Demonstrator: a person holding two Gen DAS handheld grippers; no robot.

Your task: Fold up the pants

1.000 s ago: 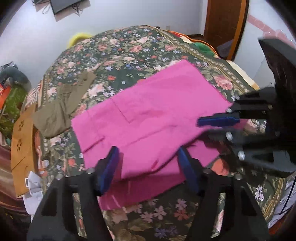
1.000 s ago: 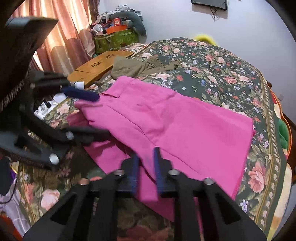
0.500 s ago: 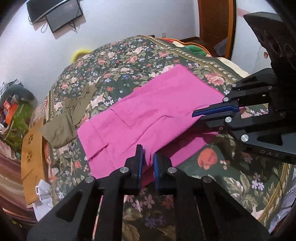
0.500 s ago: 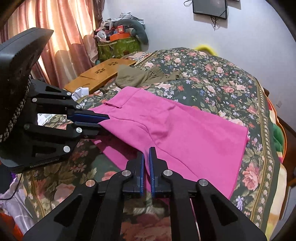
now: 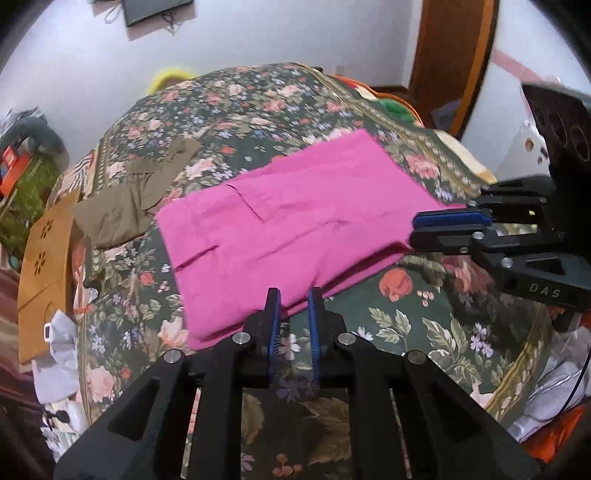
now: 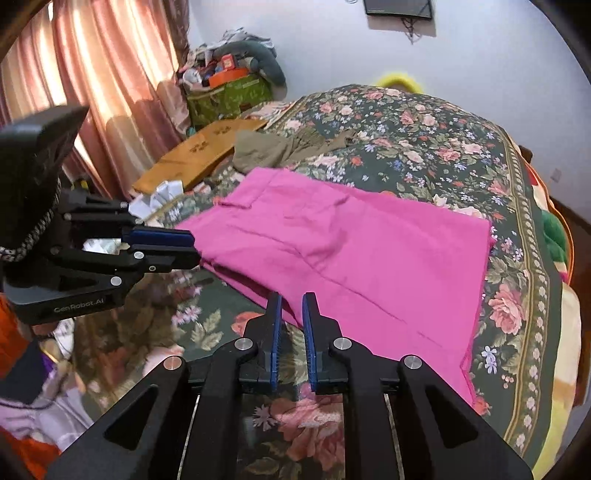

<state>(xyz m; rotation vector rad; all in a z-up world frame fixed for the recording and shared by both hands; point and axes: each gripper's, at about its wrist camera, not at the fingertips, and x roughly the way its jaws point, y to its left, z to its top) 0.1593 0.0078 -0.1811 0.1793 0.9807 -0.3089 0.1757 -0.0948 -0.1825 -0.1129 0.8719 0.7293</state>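
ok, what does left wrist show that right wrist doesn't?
Left wrist only: the brown door frame at upper right.

Right wrist only: the pink curtains and the green box piled with clutter.

Both: pink pants spread on the floral bedspread, an olive garment beyond them, a wooden board, the wall screen, and both grippers, left and right, jaws slightly apart.

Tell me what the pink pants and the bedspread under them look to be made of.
Pink pants: matte woven cloth, likely cotton or a blend; soft creases, no sheen. Bedspread: printed floral fabric, slightly plush looking, perhaps a blanket; the weave is too blurred to tell.
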